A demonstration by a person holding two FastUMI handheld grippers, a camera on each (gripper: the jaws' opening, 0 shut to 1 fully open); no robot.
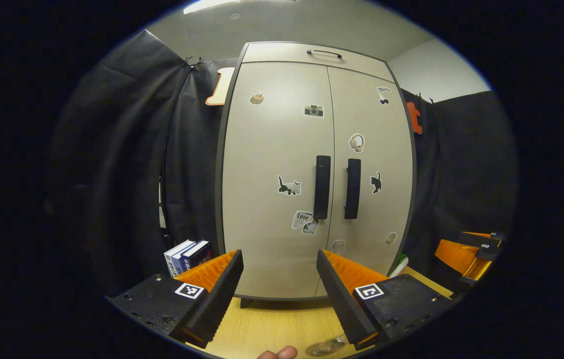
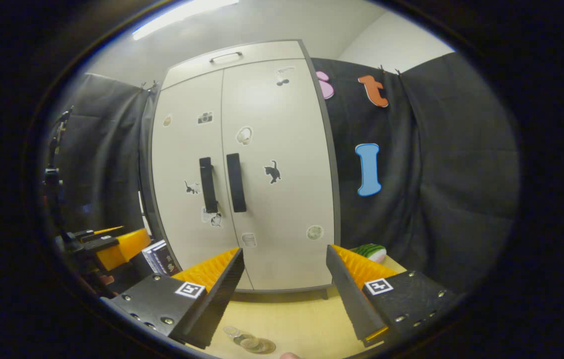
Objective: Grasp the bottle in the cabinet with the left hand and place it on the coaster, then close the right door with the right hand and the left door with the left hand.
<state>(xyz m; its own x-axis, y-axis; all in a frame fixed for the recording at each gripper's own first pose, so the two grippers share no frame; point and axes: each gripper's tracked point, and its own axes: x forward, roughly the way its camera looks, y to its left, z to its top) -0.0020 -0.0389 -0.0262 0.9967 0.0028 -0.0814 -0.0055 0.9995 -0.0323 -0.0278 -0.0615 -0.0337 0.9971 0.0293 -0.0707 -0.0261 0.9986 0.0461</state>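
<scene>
Two doors of the cabinet (image 1: 312, 169) are standing shut, the left door (image 1: 277, 174) and the right door (image 1: 371, 169) meeting at a centre seam with a dark upright handle on each side of it. Stickers are dotting both panels. The cabinet is sitting at the far end of a pale wooden table (image 1: 272, 324).

In the left gripper view, the left gripper (image 1: 279, 291) is hovering in front of the doors with its fingers spread wide apart and holding nothing. In the right gripper view, the right gripper (image 2: 284, 294) is hovering likewise, fingers wide apart and empty; it is also showing at the far right of the left gripper view.

A clear glass coaster (image 1: 324, 346) is lying on the near table edge. The bottle cannot be seen behind the shut doors. Books (image 1: 187, 255) are standing left of the cabinet, and a green-and-white object (image 2: 369, 252) is lying to its right.
</scene>
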